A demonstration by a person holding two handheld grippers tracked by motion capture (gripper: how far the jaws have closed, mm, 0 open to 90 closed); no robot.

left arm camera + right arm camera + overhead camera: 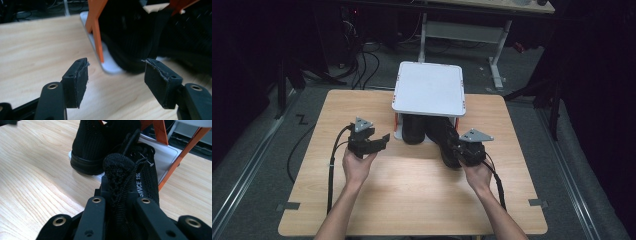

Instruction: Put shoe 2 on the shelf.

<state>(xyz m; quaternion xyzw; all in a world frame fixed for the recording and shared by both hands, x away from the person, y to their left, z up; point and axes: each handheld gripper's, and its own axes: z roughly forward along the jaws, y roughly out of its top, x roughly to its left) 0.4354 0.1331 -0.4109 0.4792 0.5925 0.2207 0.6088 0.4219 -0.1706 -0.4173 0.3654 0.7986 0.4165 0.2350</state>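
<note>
Black mesh shoe (145,180) half out of small white rack (429,87), toe under lower shelf, heel on worktop (412,185). Right gripper (469,150) jaws clamped on heel collar. Probably a pull-out: draw straight back, low, clear of orange leg (182,157). Second shoe (90,147) stays beside. Left gripper (115,82) jaws wide apart, empty, near rack corner; could steady rack.

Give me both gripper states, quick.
Left gripper: open, holding nothing.
Right gripper: shut on the black shoe, at its heel.
</note>
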